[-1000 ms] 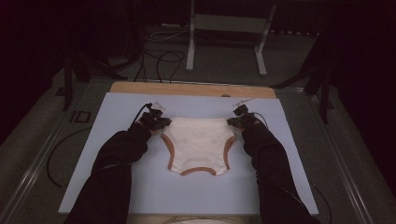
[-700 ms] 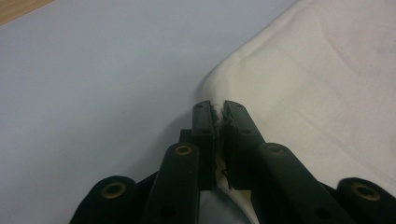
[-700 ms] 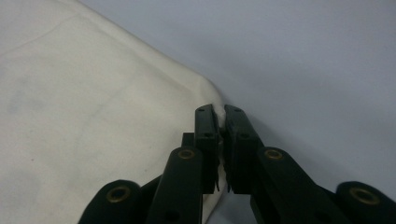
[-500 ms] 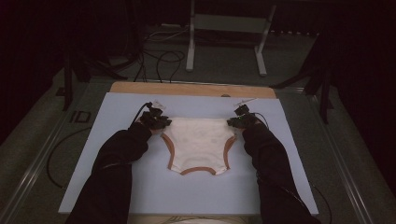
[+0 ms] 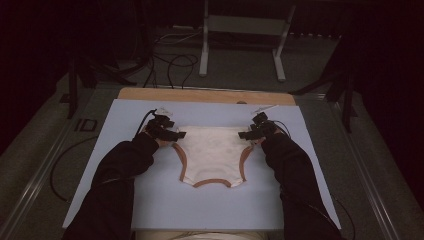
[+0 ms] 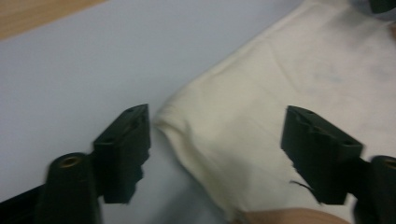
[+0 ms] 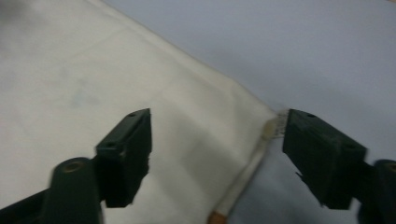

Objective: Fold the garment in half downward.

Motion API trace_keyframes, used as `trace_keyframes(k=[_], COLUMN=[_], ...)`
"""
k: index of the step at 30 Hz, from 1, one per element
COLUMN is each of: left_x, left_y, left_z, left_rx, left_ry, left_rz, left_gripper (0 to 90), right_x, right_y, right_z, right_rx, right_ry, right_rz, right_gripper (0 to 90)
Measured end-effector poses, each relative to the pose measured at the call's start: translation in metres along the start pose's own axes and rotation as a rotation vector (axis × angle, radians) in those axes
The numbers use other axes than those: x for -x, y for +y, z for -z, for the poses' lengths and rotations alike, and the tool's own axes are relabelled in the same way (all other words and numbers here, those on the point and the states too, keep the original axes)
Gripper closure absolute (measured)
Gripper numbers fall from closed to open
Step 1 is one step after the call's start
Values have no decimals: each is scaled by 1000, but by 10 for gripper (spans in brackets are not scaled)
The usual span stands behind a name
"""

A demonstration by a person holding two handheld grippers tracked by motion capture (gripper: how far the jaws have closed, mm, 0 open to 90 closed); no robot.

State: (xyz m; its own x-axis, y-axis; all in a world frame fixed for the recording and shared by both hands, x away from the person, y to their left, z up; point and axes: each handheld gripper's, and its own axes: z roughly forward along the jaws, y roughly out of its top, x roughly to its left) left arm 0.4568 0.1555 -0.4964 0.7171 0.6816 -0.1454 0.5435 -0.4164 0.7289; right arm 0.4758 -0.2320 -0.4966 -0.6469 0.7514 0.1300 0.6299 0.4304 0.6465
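A cream pair of briefs (image 5: 212, 150) with brown leg trim lies flat on the pale blue board (image 5: 150, 200), waistband toward the far side. My left gripper (image 5: 176, 134) is at the waistband's left corner and my right gripper (image 5: 246, 135) at its right corner. In the left gripper view the left gripper (image 6: 217, 116) has just been opening; the briefs (image 6: 280, 70) lie under the gap, unpressed. In the right gripper view the right gripper (image 7: 217, 116) has likewise just been opening over the corner of the briefs (image 7: 93, 70), and its pads do not touch the cloth.
A wooden table edge (image 5: 200, 95) shows behind the board. On the floor beyond are a metal stand (image 5: 240, 45) and loose cables (image 5: 170, 60). A small dark object (image 5: 86, 125) sits left of the board. Bare board lies left, right and in front of the briefs.
Both hands stay at the waistband corners and the briefs lie as before. The left gripper has lifted very slightly.
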Motion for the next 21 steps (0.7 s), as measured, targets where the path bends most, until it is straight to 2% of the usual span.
trace_keyframes(k=[2,4,7,10,14,16,21], left_x=[3,6,10,15,20,22,27], left_y=[-2,-3,-5,-6,-9,-11,-16], left_z=[3,5,8,13,21,24,31], left_rx=[6,-2,3,5,42,53,85], left_ry=[-49,-58,-76,-89,-108,-112,-134], left_rz=[-10,-22,-43,-62,-77,-98,-117], left_gripper=[138,66,27,17,17,17,17], right_x=[-2,-4,-7,-9,-11,-12,-19], right_y=[-1,-2,-6,-8,-10,-10,-7], right_z=[2,3,4,5,10,12,18], right_rx=[16,31,47,50,74,78,95], right_ry=[7,31,27,34,29,20,27], right_rz=[-4,-15,-21,-30,-24,-12,7], right_gripper=[172,136,129,107,101,102,102])
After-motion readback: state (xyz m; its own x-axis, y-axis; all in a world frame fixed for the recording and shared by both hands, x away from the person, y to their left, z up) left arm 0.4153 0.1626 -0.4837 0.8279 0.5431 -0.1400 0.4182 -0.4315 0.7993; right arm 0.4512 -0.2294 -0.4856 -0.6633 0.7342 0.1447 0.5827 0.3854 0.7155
